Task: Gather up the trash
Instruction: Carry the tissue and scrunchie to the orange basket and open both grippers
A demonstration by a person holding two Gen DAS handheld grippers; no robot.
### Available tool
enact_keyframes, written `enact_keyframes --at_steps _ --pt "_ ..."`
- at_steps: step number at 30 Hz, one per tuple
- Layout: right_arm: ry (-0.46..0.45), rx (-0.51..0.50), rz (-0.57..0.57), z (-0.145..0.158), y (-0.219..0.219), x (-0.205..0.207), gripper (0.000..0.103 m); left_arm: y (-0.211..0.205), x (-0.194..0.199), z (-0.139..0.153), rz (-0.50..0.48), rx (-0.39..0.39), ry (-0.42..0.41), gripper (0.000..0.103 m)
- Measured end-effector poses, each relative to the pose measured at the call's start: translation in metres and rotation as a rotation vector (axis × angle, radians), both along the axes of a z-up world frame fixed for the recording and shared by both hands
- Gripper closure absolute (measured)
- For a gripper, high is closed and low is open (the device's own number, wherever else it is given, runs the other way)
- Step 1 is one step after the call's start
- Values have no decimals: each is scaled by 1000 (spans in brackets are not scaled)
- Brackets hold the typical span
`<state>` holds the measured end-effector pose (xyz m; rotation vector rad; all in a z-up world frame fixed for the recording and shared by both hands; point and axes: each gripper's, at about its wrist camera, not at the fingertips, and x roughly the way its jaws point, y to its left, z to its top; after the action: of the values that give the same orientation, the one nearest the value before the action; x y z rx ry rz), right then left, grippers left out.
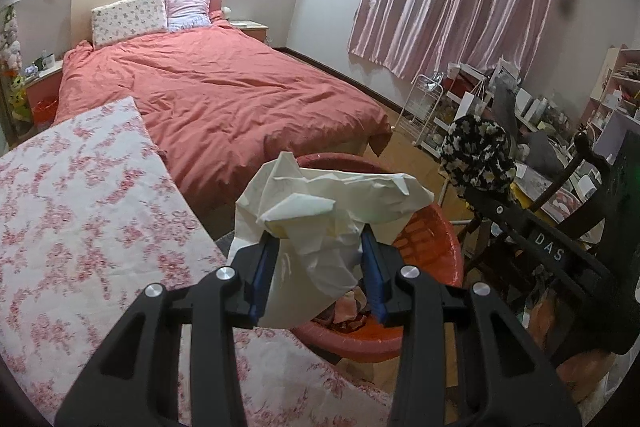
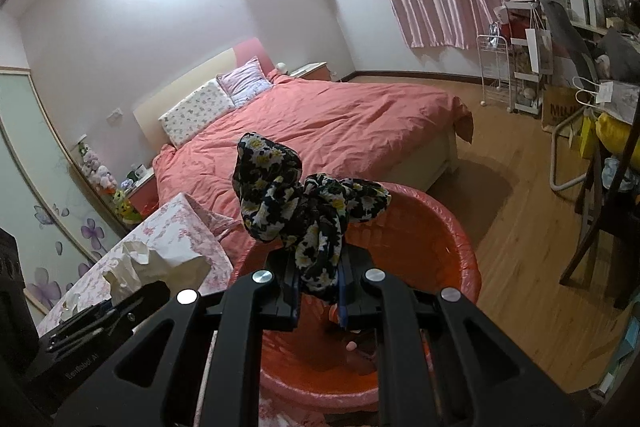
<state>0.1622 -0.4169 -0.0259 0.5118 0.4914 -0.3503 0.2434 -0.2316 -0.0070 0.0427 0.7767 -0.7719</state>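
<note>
Trash is in both grippers and neither piece has been let go, so by my reading the picking-up is done and only the drop into the red bin (image 2: 452, 227) is left. The left gripper (image 1: 320, 267) pinches a wad of crumpled white paper (image 1: 320, 203) between its blue pads; the paper bulges up and forward past the fingertips and hangs over the near rim of the bin, which shows just beyond and below it. The right gripper (image 2: 318, 287) has its jaws pressed nearly together on a bunch of black cloth with yellow and white flowers (image 2: 304, 203), which stands up above the fingertips, directly over the open mouth of the bin. A few small scraps already lie at the bin's bottom, though I cannot tell what they are. The bin stands on the wooden floor (image 2: 520, 247) just beside a surface with a pink flowered cover (image 1: 80, 207), at the foot of the bed (image 1: 224, 91).
</note>
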Motion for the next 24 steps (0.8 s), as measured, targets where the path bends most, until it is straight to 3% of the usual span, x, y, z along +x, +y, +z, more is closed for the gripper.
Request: enact_keyframes --at_steps 8,18,24 --pt "8 48 -14 -13 -19 6 87 -24 14 -23 -23 30 27 63" --pt "45 96 11 -26 -21 10 49 -31 30 -58 -14 88 90 48" --pt "48 91 -2 -22 -19 8 44 -20 35 -58 8 92 90 42"
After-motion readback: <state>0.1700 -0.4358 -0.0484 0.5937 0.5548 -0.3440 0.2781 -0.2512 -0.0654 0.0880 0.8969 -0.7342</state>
